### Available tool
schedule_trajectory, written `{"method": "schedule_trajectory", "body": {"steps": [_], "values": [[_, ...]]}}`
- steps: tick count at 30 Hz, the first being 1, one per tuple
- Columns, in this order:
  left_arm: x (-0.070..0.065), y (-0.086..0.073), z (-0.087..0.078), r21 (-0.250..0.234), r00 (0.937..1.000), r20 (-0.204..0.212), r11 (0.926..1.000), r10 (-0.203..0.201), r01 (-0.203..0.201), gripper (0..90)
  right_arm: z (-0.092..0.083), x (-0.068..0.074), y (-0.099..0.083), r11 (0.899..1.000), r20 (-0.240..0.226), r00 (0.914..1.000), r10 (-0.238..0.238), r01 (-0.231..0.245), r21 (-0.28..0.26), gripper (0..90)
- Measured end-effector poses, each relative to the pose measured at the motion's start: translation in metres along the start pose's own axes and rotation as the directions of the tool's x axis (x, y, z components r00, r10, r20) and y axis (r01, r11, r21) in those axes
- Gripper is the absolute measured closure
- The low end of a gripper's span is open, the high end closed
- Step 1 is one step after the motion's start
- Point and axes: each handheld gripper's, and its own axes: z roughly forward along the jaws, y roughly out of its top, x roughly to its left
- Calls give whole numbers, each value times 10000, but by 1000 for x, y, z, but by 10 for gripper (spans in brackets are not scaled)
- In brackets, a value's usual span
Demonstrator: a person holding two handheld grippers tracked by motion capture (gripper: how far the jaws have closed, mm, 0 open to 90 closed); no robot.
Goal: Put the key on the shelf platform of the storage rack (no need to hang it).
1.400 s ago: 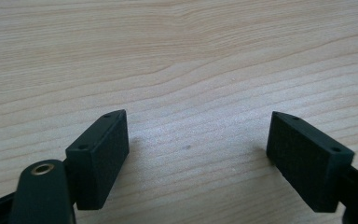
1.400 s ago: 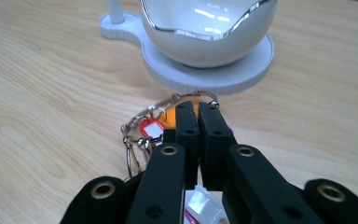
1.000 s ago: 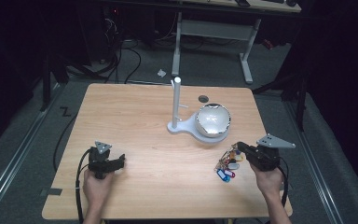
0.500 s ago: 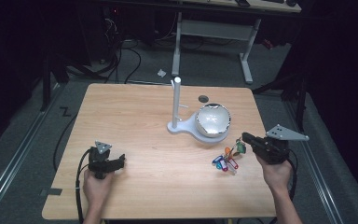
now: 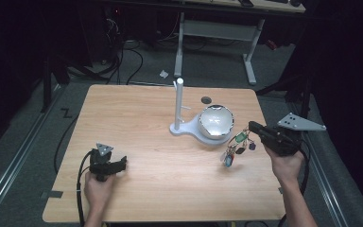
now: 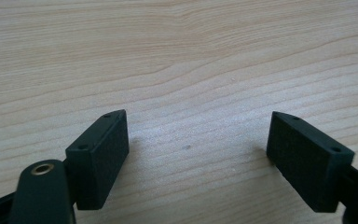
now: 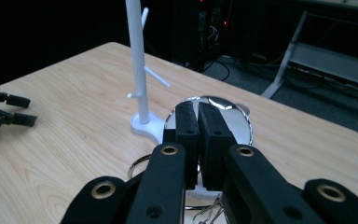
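Above the right side of the wooden table [image 5: 160, 113] my right gripper [image 5: 252, 126] hangs in the air, its jaws pressed together and pinching a bunch of keys [image 5: 236, 145] by the top of its ring. From the high view the keys and their coloured tags dangle below the jaw tips, clear of the tabletop, just beside the shiny round bowl [image 5: 216, 121]. Along my right jaws I see the two black pads [image 7: 186, 135] meeting flat, with loops of the key ring [image 7: 140, 165] peeking out beneath them. Past them stands the white peg stand [image 7: 137, 65], upright, its base touching the bowl's near edge.

My left gripper [image 5: 118, 164] rests low on the table's left side, well apart from the keys. Its jaws are spread wide, with bare wood grain between the pads [image 6: 105, 154].
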Motion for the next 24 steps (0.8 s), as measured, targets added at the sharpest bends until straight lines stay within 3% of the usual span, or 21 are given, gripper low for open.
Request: {"method": "schedule_trajectory", "body": {"steps": [14,24], "values": [[0,0,0,-9,10000,9,10000,-10,10,213,7,-6,43,9999,-396,9992,-53,58,117,884],[0,0,0,-10,10000,12,10000,-12,12,213,12,-11,70,9999,-348,9993,-122,121,-23,884]]}}
